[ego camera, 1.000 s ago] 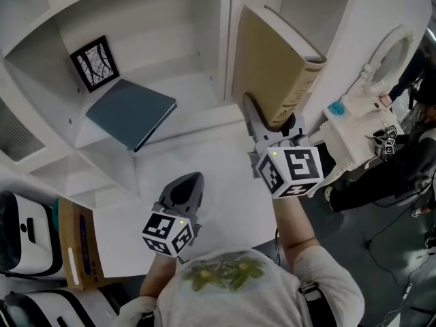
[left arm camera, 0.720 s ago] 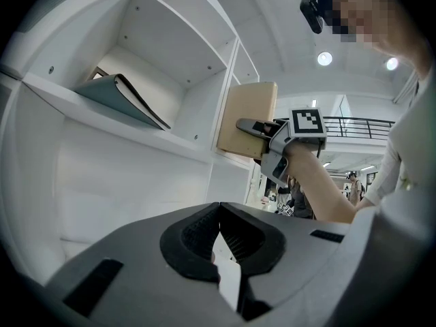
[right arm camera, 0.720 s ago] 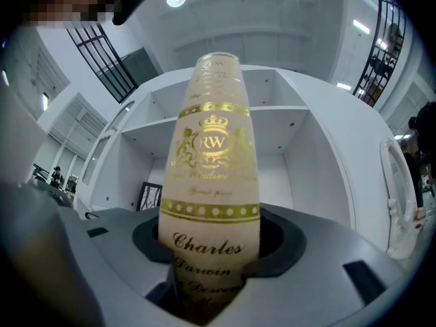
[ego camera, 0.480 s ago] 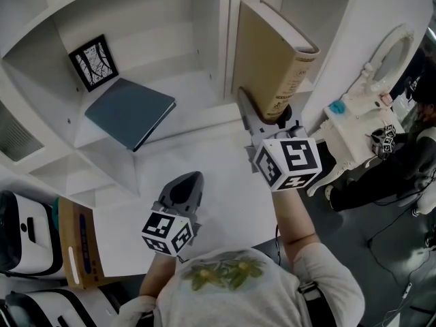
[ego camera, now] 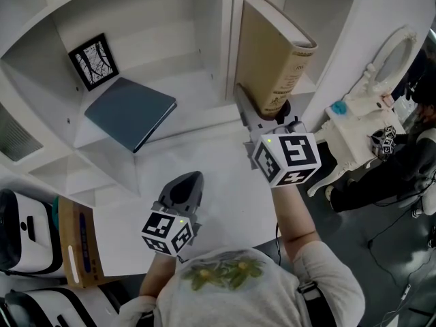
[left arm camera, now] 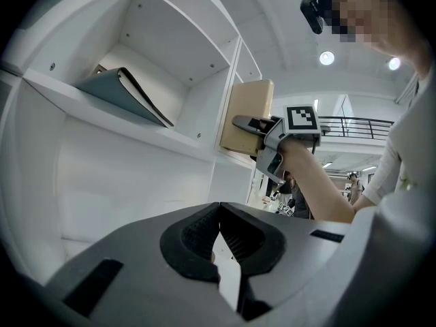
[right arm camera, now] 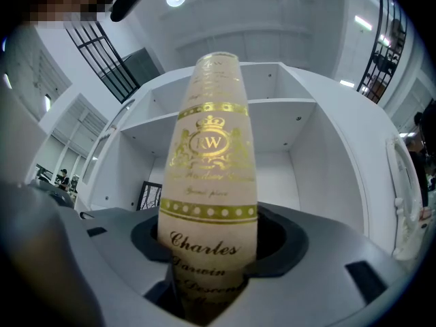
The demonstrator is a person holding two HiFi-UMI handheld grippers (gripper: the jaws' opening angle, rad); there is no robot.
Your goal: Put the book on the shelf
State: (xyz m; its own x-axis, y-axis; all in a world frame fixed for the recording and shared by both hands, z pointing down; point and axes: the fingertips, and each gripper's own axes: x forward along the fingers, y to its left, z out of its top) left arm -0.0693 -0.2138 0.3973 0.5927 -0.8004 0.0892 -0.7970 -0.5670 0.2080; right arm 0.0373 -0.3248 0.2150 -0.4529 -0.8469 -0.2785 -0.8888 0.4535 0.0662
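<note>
Left gripper: yours hangs level over the white worktop, clenched on nothing, pads meeting.
Right gripper: you grasp the book low on its spine. Your jaws have just been opening slightly, with the spine between the pads.
Book: it stands upright beyond your right gripper, gold-lettered spine facing you, at the mouth of the right compartment.
Shelf: white, with a divider just left of the book.
Left compartment: a blue book lies flat, and a framed picture leans behind it.
</note>
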